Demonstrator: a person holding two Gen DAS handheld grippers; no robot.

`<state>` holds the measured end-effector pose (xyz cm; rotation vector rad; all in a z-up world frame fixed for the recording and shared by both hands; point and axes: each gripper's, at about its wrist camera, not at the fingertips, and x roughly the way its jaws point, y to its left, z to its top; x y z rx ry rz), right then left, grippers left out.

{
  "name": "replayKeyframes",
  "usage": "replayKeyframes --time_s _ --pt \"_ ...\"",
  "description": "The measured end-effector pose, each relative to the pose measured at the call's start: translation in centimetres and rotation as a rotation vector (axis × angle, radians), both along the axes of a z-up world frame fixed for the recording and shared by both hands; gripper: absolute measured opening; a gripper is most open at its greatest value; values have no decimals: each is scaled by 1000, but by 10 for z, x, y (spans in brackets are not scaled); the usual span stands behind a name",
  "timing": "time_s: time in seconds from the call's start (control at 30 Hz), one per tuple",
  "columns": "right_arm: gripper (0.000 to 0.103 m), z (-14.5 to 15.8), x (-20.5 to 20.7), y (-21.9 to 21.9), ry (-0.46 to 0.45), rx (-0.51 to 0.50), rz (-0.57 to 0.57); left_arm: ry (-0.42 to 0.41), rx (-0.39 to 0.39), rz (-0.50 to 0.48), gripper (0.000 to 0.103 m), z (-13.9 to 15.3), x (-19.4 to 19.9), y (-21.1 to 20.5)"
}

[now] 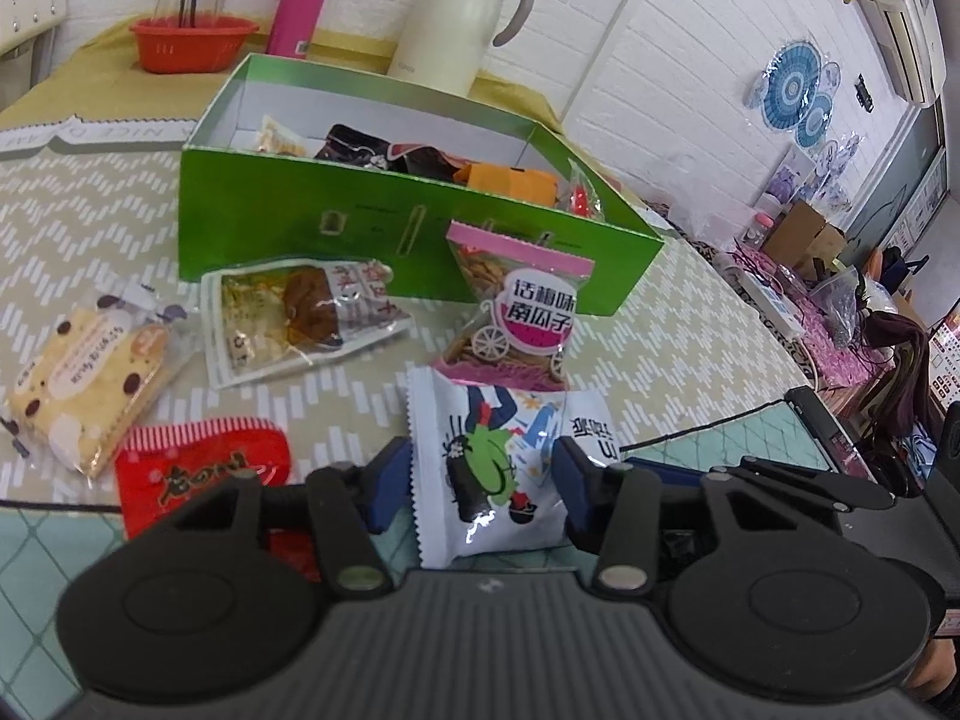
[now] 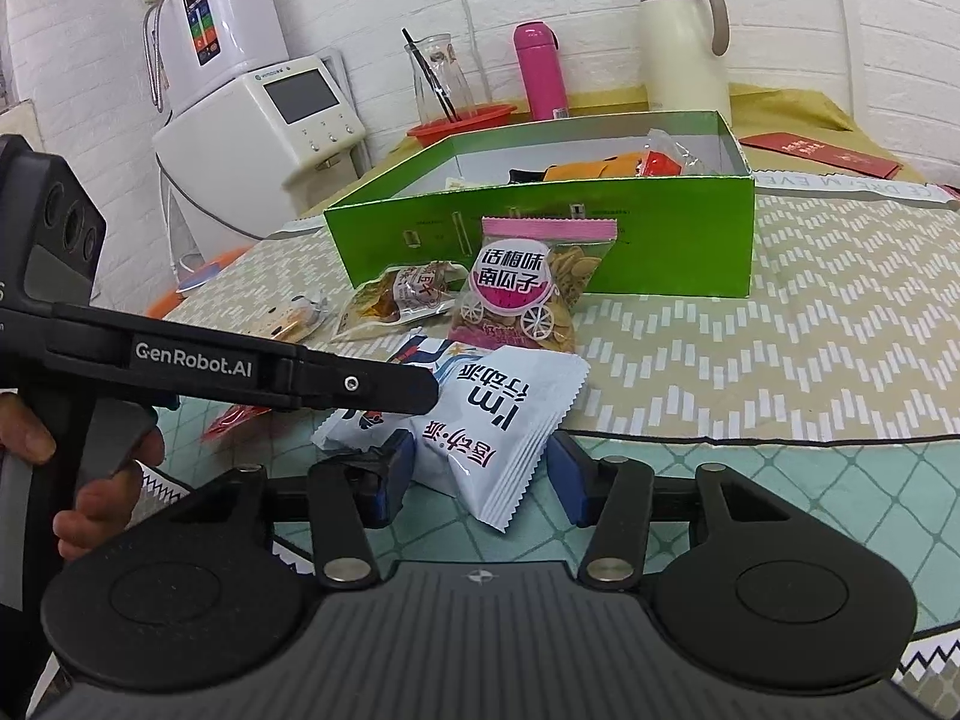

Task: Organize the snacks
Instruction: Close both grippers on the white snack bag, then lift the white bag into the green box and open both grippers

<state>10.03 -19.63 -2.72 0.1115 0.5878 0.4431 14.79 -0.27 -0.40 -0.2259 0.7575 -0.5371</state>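
Note:
A white snack packet (image 1: 498,468) with a cartoon figure lies on the table between the blue pads of my left gripper (image 1: 480,480), which closes on its sides. The same packet (image 2: 480,420) also sits between the jaws of my right gripper (image 2: 480,474), which stand open around it. The left gripper's arm (image 2: 240,372) reaches in from the left. Behind stands an open green box (image 1: 372,228) (image 2: 660,228) holding several snacks. A pink-topped bag of seeds (image 1: 522,306) (image 2: 534,294) leans on its front wall.
Loose on the patterned cloth: a clear packet with brown food (image 1: 300,312), a biscuit packet (image 1: 96,384), a red packet (image 1: 204,474). Behind the box stand a cream thermos jug (image 1: 456,18), a pink bottle (image 1: 300,0) and a red bowl (image 1: 192,42). White appliances (image 2: 240,120) stand left.

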Motion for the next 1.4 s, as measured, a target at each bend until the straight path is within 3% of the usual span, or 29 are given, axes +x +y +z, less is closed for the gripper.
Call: replayKeyframes --time_s 0.07,0.13,0.23,0.37,0.5,0.63,0.77,1.03,1.4 --pt "58 0 -1 0 4 21 11 -3 -12 2 36 1 -3 -1" --pt "52 4 -5 3 -2 5 21 -21 -6 -8 21 6 -9 -6" --pt "48 10 -11 7 -23 -40 27 -35 -2 -7 20 11 -16 -8" --pt "47 22 -18 4 -59 -31 35 -53 -56 4 19 24 -22 1" --pt "47 45 -17 7 -142 -39 55 -135 -65 15 19 54 -22 5" --pt "47 66 -2 9 -221 -24 60 -197 -76 33 19 79 -8 10" --pt "47 78 29 15 -254 -23 65 -205 -92 72 19 92 21 16" --pt "47 78 92 27 -210 11 78 -150 -109 135 19 90 83 28" --pt "47 61 131 44 -144 -51 87 -63 -108 154 19 62 132 38"
